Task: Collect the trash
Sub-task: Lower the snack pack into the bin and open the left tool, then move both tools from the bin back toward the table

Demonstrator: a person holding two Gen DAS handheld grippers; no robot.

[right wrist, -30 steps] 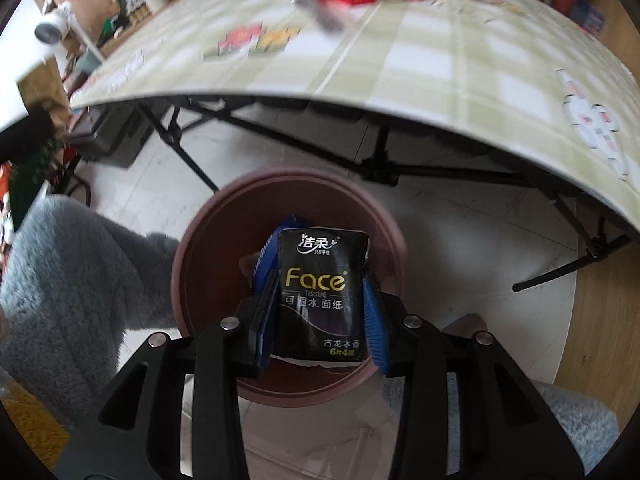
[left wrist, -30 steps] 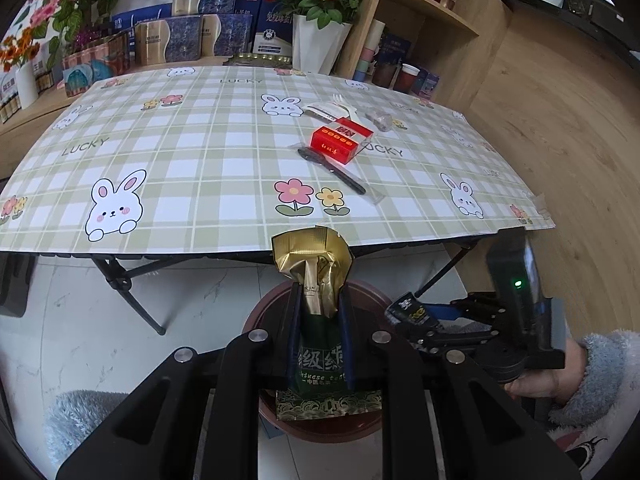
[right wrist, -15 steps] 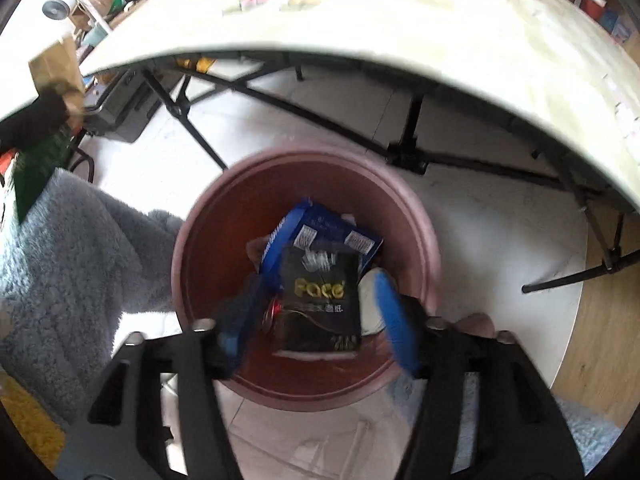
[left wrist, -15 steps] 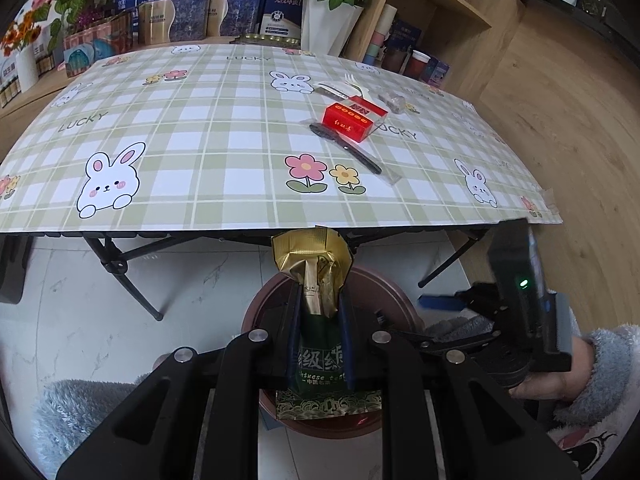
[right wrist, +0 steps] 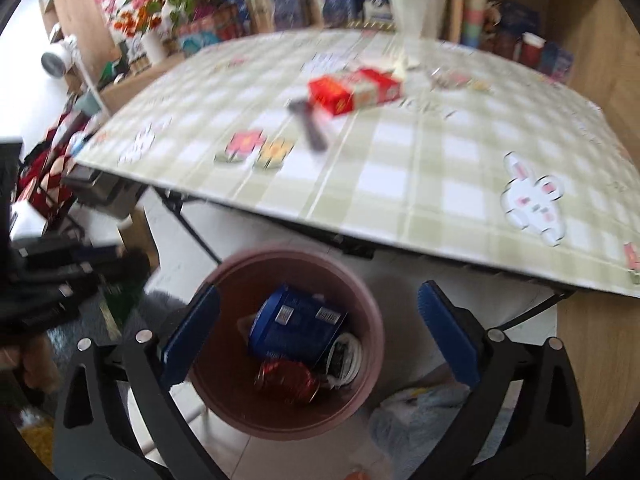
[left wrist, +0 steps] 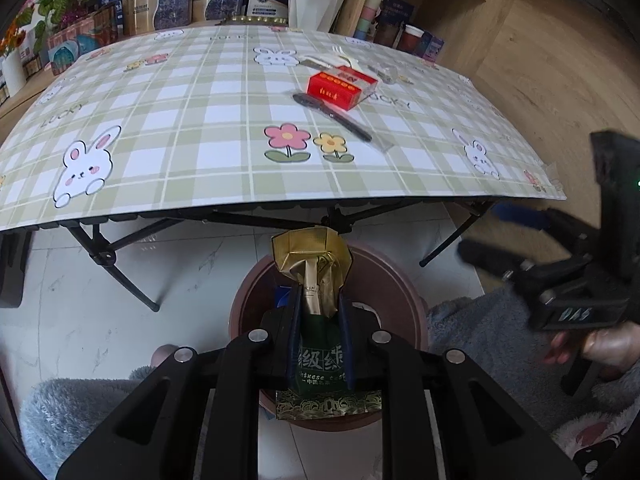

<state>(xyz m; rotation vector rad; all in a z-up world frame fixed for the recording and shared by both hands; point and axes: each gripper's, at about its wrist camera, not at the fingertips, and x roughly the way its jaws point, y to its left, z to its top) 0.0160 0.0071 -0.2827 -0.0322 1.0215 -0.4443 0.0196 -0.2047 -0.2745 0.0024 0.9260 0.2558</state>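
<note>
My left gripper (left wrist: 320, 336) is clamped on a dark green foil tea packet with a crumpled gold top (left wrist: 318, 280), held upright above the round reddish-brown plastic bin (left wrist: 404, 280) that stands on the pale tiled floor just in front of the folding table with the green plaid rabbit-print cover (left wrist: 224, 136). My right gripper (right wrist: 316, 332) is opening, its blue pads spread wide with nothing between them; through the gap I see a blue box (right wrist: 298, 322) and a crumpled red wrapper (right wrist: 286, 376) already lying in the bin. Step in hand, as I judge it: drop the packet. To do it well I should bring the packet's lower edge over the bin's middle, not its near rim, where the printed bottom flap now appears to overhang, then part the jaws fully in one motion so the foil does not cling to one pad. Keep clear of the right tool beside it. Left on the table: a red cardboard carton (left wrist: 340, 88) and a black pen (left wrist: 332, 117), touching.
</note>
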